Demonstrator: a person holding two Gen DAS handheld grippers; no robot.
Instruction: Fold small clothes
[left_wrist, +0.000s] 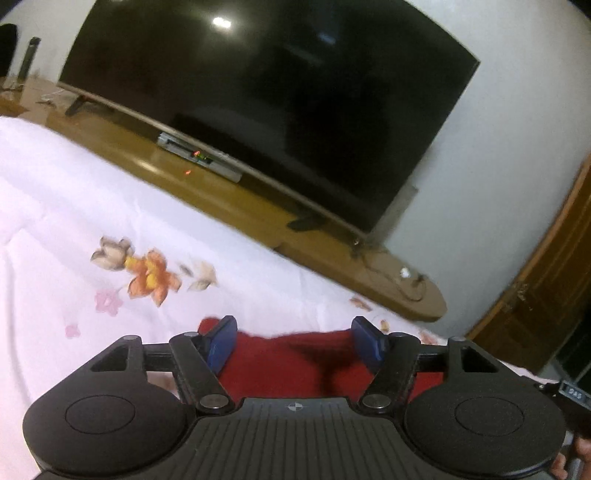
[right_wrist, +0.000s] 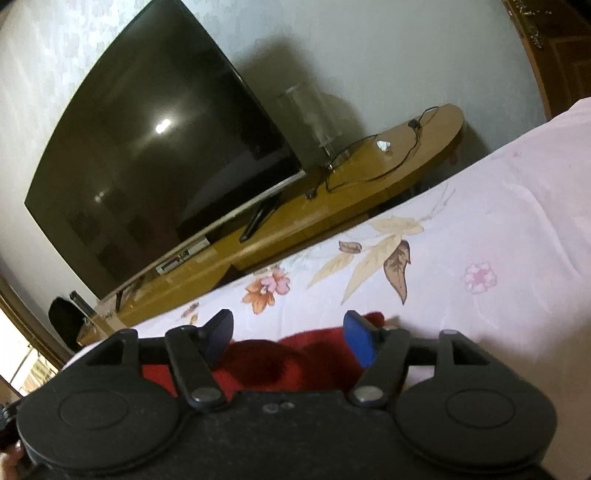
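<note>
On the floral bedspread (left_wrist: 74, 206) the red garment (left_wrist: 295, 362) lies between the spread, empty jaws of the left gripper (left_wrist: 295, 341) and right gripper (right_wrist: 288, 338), apparently mid-fold, so regripping an edge seems next.

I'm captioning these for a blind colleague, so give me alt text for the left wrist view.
The left gripper hangs open just above a red garment lying on a white floral bedspread, its blue pads apart and not pressing the cloth. Beyond the bed, a large dark television stands on a low wooden cabinet against a pale wall.
</note>
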